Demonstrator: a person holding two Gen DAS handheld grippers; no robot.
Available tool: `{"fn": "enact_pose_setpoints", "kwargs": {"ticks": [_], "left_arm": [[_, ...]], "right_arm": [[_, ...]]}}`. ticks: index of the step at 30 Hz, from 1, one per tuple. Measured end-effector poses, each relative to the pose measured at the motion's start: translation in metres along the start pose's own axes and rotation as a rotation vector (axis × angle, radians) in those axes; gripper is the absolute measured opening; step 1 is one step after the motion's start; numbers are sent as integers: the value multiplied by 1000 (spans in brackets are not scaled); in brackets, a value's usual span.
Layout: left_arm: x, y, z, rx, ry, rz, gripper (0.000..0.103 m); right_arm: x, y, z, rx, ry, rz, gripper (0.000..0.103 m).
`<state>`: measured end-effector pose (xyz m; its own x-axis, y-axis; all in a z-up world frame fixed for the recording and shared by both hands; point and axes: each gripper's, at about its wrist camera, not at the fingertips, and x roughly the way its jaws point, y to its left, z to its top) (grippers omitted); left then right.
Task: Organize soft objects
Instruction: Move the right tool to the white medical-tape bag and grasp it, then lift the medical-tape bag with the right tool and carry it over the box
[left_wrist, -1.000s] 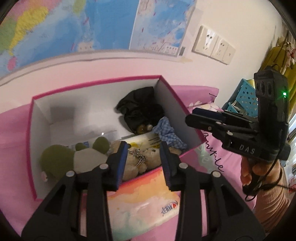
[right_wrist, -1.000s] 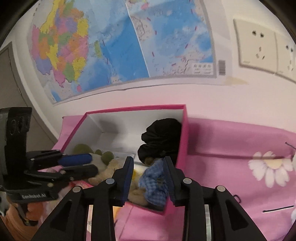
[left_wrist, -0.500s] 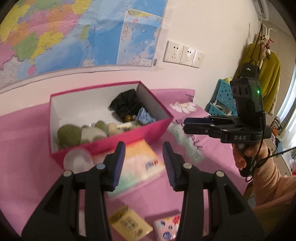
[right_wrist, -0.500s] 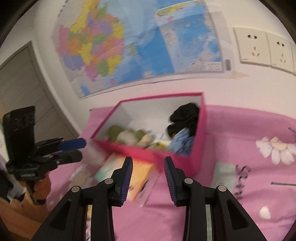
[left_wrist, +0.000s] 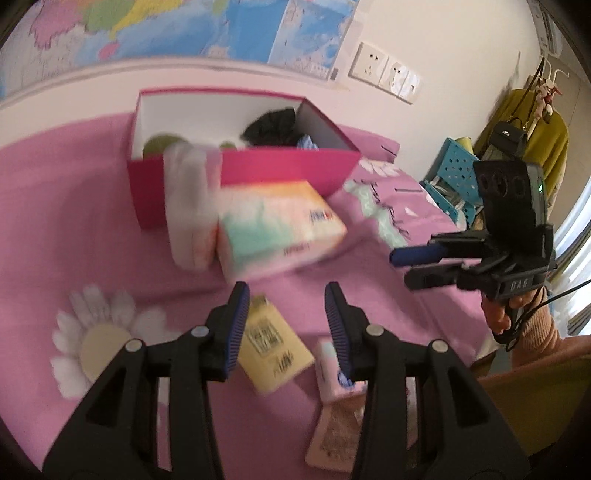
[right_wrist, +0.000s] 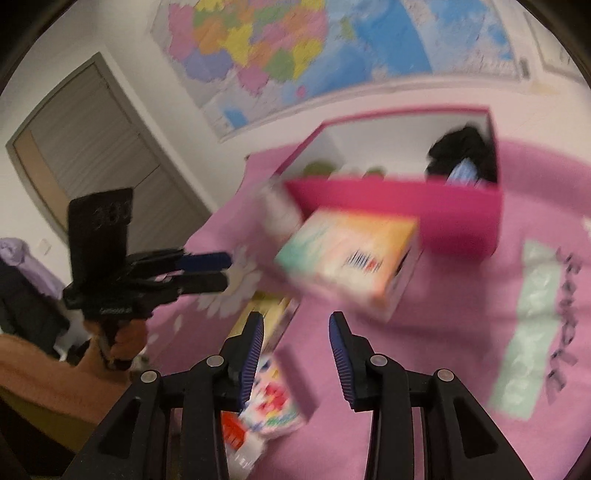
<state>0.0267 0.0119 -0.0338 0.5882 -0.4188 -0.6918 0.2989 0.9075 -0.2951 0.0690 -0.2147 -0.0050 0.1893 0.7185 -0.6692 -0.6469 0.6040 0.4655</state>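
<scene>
Jaws, left wrist view: left gripper (left_wrist: 288, 325) apart, empty, above a yellow packet (left_wrist: 273, 350). Landmark: pink box (left_wrist: 258, 173), already holding a black cloth (left_wrist: 275, 123) at its far right. Large tissue pack (left_wrist: 277, 229) touching box front; white roll (left_wrist: 190, 206) leaning at the box's front left.

Right wrist view: right gripper (right_wrist: 297, 354) apart, empty, well in front of the box (right_wrist: 391, 206); tissue pack (right_wrist: 351, 254) ahead. Advice: close squarely across a soft pack's narrow sides, grip gently, lift clear of the box wall.

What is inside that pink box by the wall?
Inside the pink box show a black cloth bundle, a bit of blue checked fabric and something olive green. The front wall hides whatever lies lower down.
</scene>
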Motion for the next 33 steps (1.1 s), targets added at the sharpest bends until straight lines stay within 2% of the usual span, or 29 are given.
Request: {"fn": "enact_pose_setpoints", "kwargs": {"ticks": [3, 5, 8, 13, 15, 17, 21, 26, 33], "left_arm": [[3, -1, -15, -22, 29, -32, 44], [5, -2, -23, -35, 44, -55, 44], [5, -5, -29, -37, 53, -75, 44], [9, -10, -29, -30, 64, -72, 44], [10, -11, -29, -25, 66, -72, 44], [9, -14, -29, -20, 67, -74, 44], [9, -18, -25, -10, 61, -97, 44], [14, -30, -17, 42, 54, -122, 44], [48, -50, 5, 143, 102, -99, 44]], "right_arm": [[9, 5, -20, 17, 75, 38, 46], [15, 7, -35, 34, 136, 80, 47], [22, 11, -56, 50, 219, 92, 48], [37, 16, -83, 114, 285, 178, 48], [43, 21, -90, 101, 303, 190, 29], [42, 26, -94, 79, 302, 189, 23], [18, 29, -82, 22, 246, 150, 15], [-11, 19, -52, -78, 192, 26, 13], [10, -6, -13, -159, 249, -44, 15]]}}
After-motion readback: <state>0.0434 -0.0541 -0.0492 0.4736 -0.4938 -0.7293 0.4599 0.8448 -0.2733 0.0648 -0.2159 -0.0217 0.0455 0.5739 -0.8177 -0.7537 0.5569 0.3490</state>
